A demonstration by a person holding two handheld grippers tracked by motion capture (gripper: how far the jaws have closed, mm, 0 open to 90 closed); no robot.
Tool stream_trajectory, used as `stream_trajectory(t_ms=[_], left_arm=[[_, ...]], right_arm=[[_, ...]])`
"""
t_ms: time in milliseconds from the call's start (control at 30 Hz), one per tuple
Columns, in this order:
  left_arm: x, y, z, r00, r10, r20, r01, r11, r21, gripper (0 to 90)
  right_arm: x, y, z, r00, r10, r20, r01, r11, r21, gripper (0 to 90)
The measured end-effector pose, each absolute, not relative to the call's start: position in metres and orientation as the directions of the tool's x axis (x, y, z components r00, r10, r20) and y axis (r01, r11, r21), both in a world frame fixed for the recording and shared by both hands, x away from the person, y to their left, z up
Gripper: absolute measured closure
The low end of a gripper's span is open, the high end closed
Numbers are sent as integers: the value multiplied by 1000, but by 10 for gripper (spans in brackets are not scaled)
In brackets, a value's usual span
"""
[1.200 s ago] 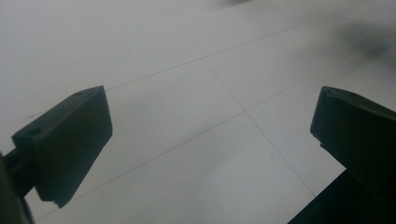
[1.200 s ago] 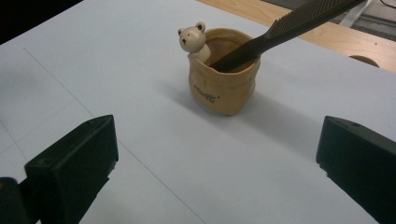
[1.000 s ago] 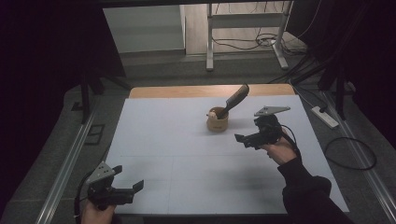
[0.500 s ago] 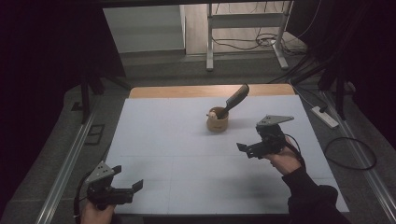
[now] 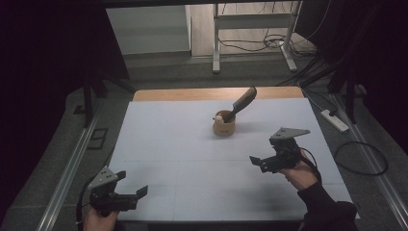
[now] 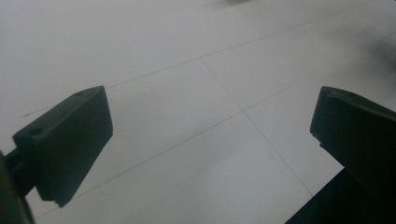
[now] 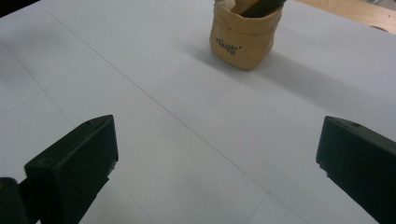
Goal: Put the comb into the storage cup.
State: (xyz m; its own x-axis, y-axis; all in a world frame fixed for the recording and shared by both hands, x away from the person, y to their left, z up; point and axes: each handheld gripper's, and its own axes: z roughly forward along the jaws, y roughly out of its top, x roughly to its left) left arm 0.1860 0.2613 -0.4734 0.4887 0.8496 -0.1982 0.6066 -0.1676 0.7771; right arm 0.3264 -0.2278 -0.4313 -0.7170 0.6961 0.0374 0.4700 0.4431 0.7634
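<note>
A small tan fabric pouch (image 5: 224,127) stands upright on the white sheet (image 5: 178,144) toward the far middle. A dark long-handled tool (image 5: 243,103) leans out of it to the upper right. My right gripper (image 5: 258,163) hovers open near the right side, well short of the pouch, with nothing between its jaws. In the right gripper view the pouch (image 7: 243,39) stands ahead, slightly right of centre, beyond the open right gripper (image 7: 215,158). My left gripper (image 5: 131,184) is open at the near left corner; in the left gripper view the left gripper (image 6: 215,140) is above bare sheet.
A strip of wooden tabletop (image 5: 192,93) shows beyond the sheet's far edge. On the floor at the right lie a white power strip (image 5: 335,121) and a looped cable (image 5: 361,157). A metal frame (image 5: 216,43) stands behind the table.
My right gripper has drawn back from the pouch toward the near edge and a little to the right, still open. The left gripper has barely moved.
</note>
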Motion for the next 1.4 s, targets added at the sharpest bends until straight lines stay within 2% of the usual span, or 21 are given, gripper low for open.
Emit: stream_trajectory(t_ms=[733,1400], left_arm=[[186,262,-474,488,849,-204,609,-164,776,0],[186,262,-474,485,850,-205,611,-162,775,0]], right_arm=[[302,-262,-439,-685,728,30,493,432,755,0],[284,-298,-444,-618,786,25,529,392,752,0]])
